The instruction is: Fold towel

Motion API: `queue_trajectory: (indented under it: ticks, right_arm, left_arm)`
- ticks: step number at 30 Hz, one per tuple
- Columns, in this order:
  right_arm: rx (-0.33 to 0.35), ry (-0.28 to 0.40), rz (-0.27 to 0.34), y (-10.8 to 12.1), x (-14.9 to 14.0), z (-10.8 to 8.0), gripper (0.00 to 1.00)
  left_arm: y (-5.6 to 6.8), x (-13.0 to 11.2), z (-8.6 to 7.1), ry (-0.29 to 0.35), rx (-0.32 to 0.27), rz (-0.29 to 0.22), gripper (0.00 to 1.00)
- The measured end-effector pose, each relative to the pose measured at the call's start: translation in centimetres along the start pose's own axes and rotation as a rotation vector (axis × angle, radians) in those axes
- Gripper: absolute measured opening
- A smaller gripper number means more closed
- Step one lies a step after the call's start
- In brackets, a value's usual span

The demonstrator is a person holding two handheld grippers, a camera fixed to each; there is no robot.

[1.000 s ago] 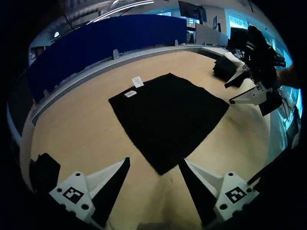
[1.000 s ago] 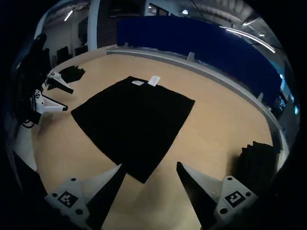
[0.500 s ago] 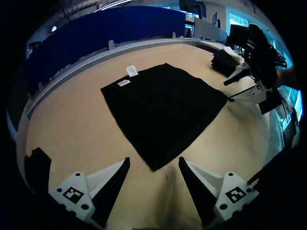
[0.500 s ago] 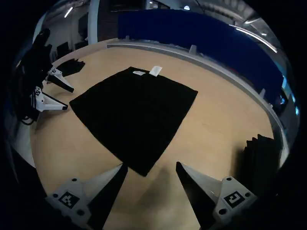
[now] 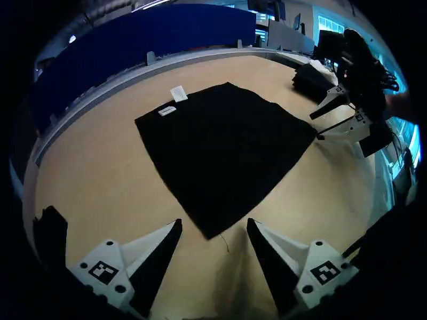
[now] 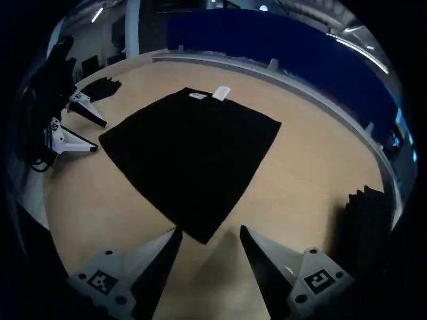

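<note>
A black towel (image 5: 224,144) lies spread flat on the light wooden table (image 5: 96,170), with white tags (image 5: 179,94) at its far edge. My left gripper (image 5: 213,221) is open just above the table, and one near corner of the towel sits between its fingertips. In the right gripper view the towel (image 6: 192,152) points another corner at my right gripper (image 6: 210,229), which is also open around that corner. The right gripper (image 5: 315,128) appears at the towel's right corner, and the left gripper (image 6: 101,137) at its left corner.
A stack of dark folded cloths (image 6: 368,224) stands on the table to the right, also seen as a stack (image 5: 312,80) at the far right. Another dark pile (image 5: 50,237) sits near left. A blue partition (image 5: 133,48) runs behind the table.
Both grippers have edged forward and lower toward their towel corners. The right gripper's fingers stand slightly closer together. The towel has not moved.
</note>
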State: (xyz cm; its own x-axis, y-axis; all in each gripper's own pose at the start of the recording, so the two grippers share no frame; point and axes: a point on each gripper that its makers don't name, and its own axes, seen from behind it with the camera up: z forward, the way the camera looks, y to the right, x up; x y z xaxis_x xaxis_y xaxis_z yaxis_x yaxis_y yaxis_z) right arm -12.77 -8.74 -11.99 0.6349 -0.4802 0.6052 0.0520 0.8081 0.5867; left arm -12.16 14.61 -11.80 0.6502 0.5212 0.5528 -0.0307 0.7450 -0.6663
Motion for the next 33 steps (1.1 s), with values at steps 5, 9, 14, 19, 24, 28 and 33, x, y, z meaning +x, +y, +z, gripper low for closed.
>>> queue_trajectory:
  ticks: [5, 9, 14, 19, 24, 28, 33]
  right_arm:
    - [0.005, -0.007, -0.004, -0.1, -0.1, 0.3, 0.74]
    - [0.003, -0.003, 0.001, -0.1, 0.0, 0.5, 0.73]
    - [0.016, -0.008, 0.0, -0.4, -0.2, 0.5, 0.65]
    - [0.037, -0.011, 0.003, -1.1, -0.3, 0.5, 0.51]
    - [0.058, -0.013, 0.018, -1.5, -0.3, 0.5, 0.37]
    - [0.055, -0.013, 0.031, -1.3, -0.4, 0.5, 0.29]
    - [0.05, -0.018, 0.036, -1.0, -0.4, 0.5, 0.22]
  left_arm:
    - [0.0, -0.6, 0.2, -0.026, 0.003, -0.012, 0.74]
    - [0.1, -0.6, 0.5, -0.032, 0.003, -0.034, 0.7]
    - [0.2, -0.6, 0.7, -0.034, 0.005, -0.034, 0.67]
    - [0.2, -0.6, 0.7, -0.037, 0.007, -0.039, 0.64]
    - [0.2, -0.5, 0.9, -0.043, 0.006, -0.036, 0.54]
    - [0.2, -0.5, 1.1, -0.045, 0.004, -0.031, 0.52]
    - [0.3, -0.5, 1.0, -0.053, 0.001, -0.027, 0.46]
